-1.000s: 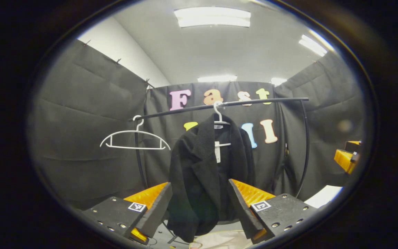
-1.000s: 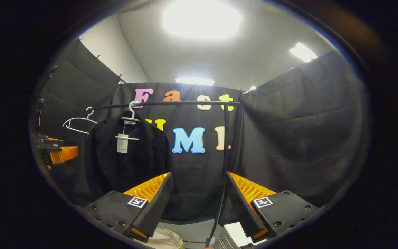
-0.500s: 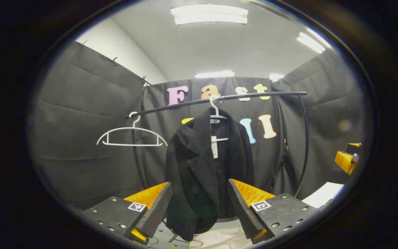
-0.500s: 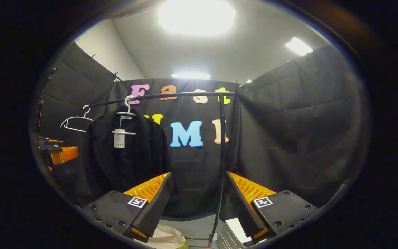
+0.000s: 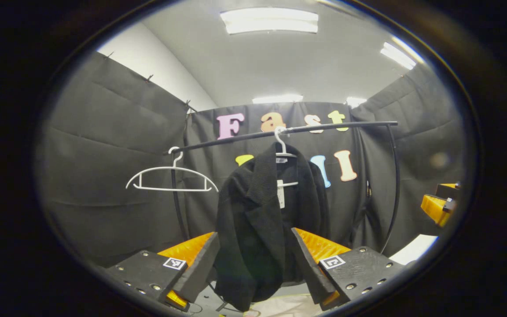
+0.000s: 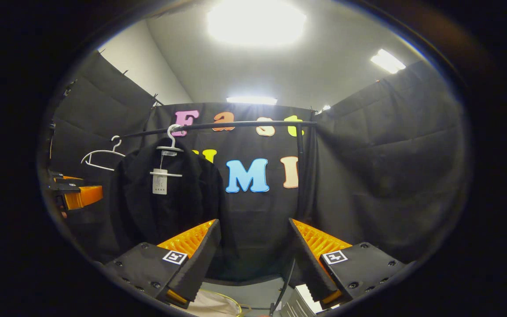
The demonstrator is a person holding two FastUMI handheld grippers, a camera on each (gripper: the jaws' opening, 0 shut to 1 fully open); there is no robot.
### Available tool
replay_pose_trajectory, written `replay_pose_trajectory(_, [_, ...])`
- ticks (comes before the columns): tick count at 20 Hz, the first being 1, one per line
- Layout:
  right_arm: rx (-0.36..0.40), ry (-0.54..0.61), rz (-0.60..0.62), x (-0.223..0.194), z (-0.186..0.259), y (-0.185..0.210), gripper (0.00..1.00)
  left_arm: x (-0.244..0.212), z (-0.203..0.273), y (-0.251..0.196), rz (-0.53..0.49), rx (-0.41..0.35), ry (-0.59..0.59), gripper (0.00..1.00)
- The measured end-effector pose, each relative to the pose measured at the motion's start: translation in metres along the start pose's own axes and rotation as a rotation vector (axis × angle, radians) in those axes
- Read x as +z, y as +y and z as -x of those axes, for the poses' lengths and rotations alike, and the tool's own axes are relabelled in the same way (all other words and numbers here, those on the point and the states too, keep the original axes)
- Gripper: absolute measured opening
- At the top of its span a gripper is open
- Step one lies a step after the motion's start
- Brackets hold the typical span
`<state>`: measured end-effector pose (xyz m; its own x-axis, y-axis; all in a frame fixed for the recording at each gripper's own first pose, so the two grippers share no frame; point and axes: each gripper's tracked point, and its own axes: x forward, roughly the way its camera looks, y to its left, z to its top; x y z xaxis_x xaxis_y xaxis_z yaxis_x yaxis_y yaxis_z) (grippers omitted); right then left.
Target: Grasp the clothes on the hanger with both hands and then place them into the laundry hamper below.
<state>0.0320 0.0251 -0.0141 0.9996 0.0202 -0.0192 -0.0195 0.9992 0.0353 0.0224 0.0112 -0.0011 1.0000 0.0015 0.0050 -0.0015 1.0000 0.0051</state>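
In the left gripper view the left tool [image 5: 253, 268] hangs with its two fingers spread wide apart and nothing between them but air; it is open and holds nothing; straight ahead of it, framed between the fingers, hangs the black woven jacket with broad lapels [image 5: 264, 229], draped on a white plastic hanger [image 5: 283, 152] whose hook sits over a thin black metal rail [image 5: 288, 130]; a pale paper tag [image 5: 281, 193] dangles at the collar opening; the jacket is apart from the fingers, farther back; to its left on the same rail hangs a second, bare white hanger [image 5: 170, 178]; below the jacket's hem, at the bottom edge of this view, shows a bit of a pale fabric laundry hamper [image 5: 275, 306]; at the far right edge the right tool [image 5: 439, 204] shows from the side.

In the right gripper view the right tool [image 6: 253, 268] likewise has its fingers well apart, open and empty; it faces the black cloth wall to the right of the jacket [image 6: 165, 198], which hangs at the left part of this view on its hanger [image 6: 170, 147] from the rail [image 6: 236, 125]; the rail's upright post [image 6: 299, 171] stands right of centre; the bare hanger [image 6: 101, 156] is farther left; the left tool [image 6: 77, 193] shows at the left edge, near the jacket's side; the hamper's pale rim [image 6: 218, 304] shows at the bottom, below the jacket.
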Motion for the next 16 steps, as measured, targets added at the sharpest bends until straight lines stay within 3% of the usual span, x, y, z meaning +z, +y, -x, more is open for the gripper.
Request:
replay_pose_trajectory(8, [0.083, -0.025, -0.006, 0.008, -0.050, 0.059, 0.95, 0.003, -0.037, 0.005, 0.046, -0.044, 0.000, 0.94])
replay_pose_trajectory(16, [0.257, -0.067, -0.065, 0.015, -0.149, 0.094, 0.95, 0.012, -0.093, -0.015, 0.024, 0.072, -0.022, 0.93])
